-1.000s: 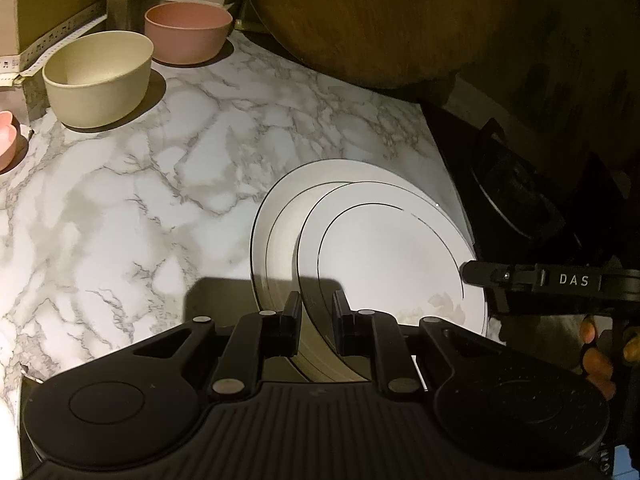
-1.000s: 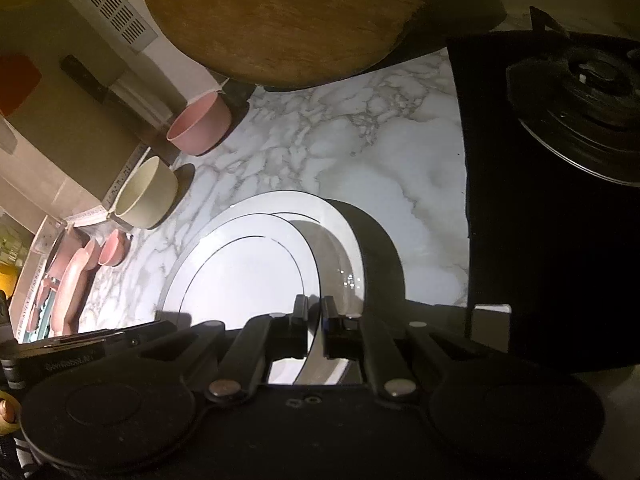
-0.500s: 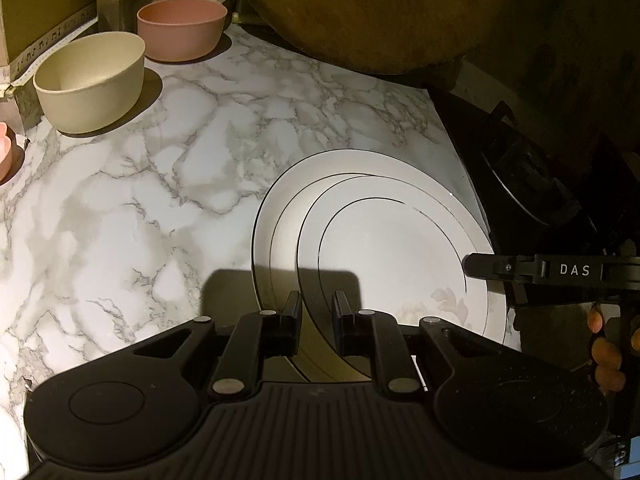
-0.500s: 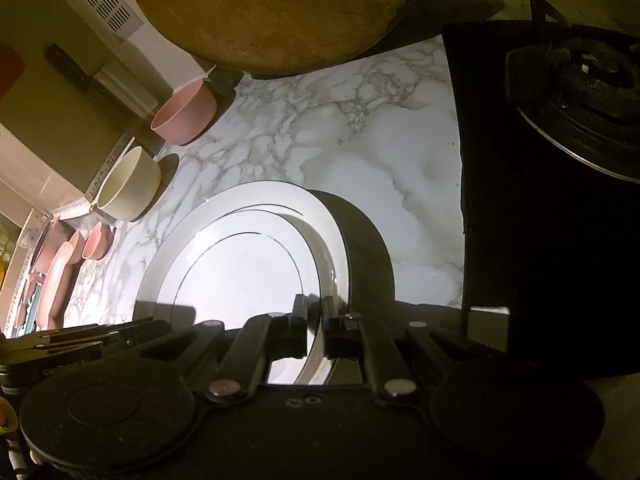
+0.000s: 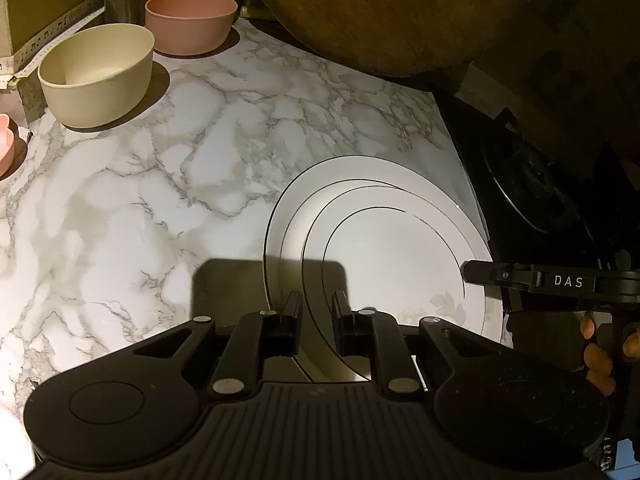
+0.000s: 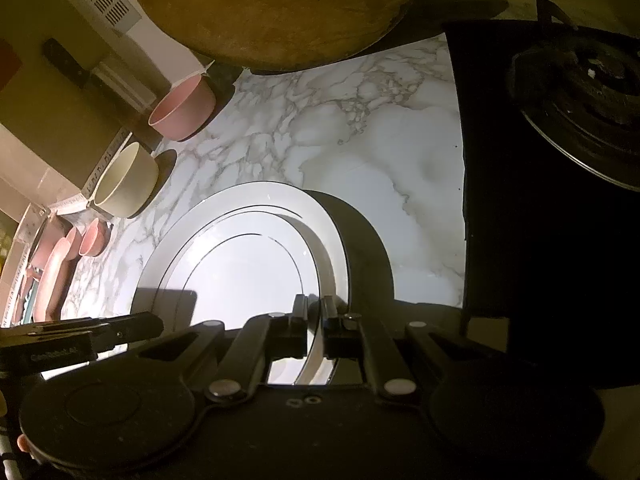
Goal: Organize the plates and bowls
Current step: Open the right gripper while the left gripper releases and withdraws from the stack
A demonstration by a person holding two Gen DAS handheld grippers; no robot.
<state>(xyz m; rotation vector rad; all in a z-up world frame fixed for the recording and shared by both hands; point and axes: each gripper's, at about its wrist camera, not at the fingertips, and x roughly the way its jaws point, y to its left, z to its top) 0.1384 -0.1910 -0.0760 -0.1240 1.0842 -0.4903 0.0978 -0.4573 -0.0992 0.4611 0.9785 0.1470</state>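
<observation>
far left on the marble bench point(image 5: 120, 208), a cream bowl point(image 5: 96, 80) and pink bowl point(image 5: 190, 22) stand apart. only the right wrist view shows more pink dishes point(image 6: 56, 268) racked beyond them. at centre a small white plate point(image 5: 392, 264) sits over a large white plate point(image 5: 288, 216). the left claw point(image 5: 316, 312) straddles the small plate's near rim, nearly closed; contact is unclear. the right claw point(image 6: 314, 312) is clamped on the small plate's raised rim. rightmost is a black stove point(image 6: 580, 92).
</observation>
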